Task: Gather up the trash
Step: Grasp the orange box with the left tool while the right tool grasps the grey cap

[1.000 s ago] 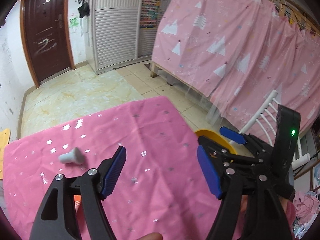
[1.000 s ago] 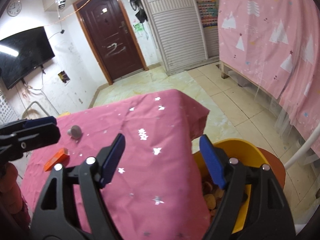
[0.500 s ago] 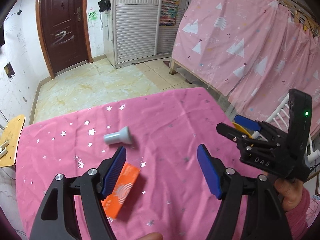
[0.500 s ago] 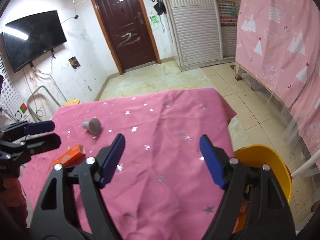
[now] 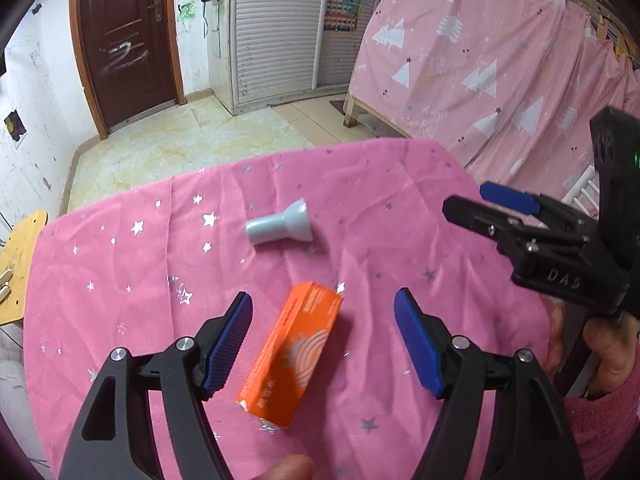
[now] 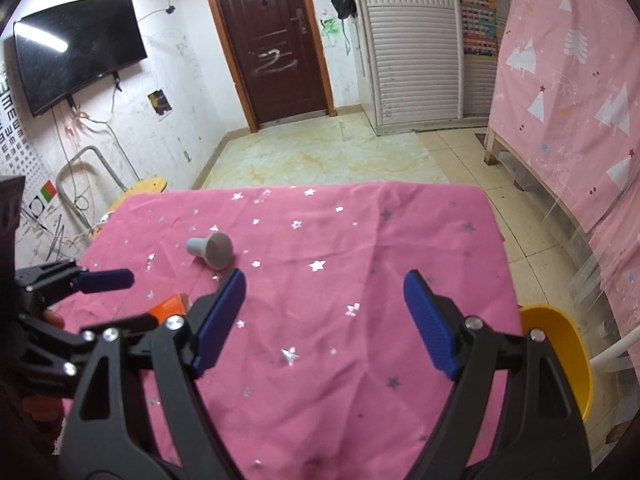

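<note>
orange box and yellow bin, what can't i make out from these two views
- orange box: printed text too small and blurred in the left wrist view; in the right wrist view the right gripper hides most of it.
- yellow bin: contents hidden in the right wrist view by its rim and the gripper; not seen in the left.

Left gripper (image 5: 323,344) now hangs over the orange cardboard box (image 5: 291,356), previously outside its jaws; right gripper (image 6: 324,320), jaws opening and empty, has swung from the yellow plastic bin (image 6: 560,356) over the pink star-printed tablecloth (image 6: 360,240)
</note>
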A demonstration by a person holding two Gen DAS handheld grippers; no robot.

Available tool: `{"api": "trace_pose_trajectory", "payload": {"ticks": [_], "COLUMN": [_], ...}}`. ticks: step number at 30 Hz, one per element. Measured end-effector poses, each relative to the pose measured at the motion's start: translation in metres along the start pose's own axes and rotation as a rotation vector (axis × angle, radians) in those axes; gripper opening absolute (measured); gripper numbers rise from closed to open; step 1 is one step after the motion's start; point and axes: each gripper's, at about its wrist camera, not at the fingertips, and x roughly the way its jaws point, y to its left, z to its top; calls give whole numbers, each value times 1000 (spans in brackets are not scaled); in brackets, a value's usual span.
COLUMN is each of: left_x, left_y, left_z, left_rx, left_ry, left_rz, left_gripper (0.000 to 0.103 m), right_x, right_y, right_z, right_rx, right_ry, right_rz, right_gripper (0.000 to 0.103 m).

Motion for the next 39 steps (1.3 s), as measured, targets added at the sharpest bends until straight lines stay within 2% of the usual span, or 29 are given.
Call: {"api": "trace_pose_trajectory", "payload": {"ticks": [5, 11, 13, 18, 19, 27, 32, 39], "left_x": [11, 21, 22, 21, 21, 18, 5, -11], "left_y": [4, 12, 15, 22, 25, 34, 53, 75], "left_z": [-11, -18, -19, -23, -25, -31, -32, -33], "left_rx": [39, 36, 32, 24, 21, 9, -37, -86], "left_ry": [23, 42, 42, 33, 34, 16, -15, -50], "left_rz": [1, -2, -4, -19, -23, -14, -9, 54], "left_gripper": [62, 45, 34, 27, 22, 16, 14, 14], "right_x": [10, 20, 24, 33, 35, 50, 61, 80], "right_y": [13, 27, 33, 48, 50, 70, 85, 102], "right_z": [3, 6, 8, 10, 10, 11, 13, 18], "right_rx": [-21, -48, -57, -75, -78, -104, -127, -144], "right_ry": [20, 36, 41, 56, 58, 85, 101, 124], "right_rz": [6, 9, 11, 20, 22, 30, 36, 35], "right_gripper": [78, 78, 78, 78, 78, 78, 78, 78]}}
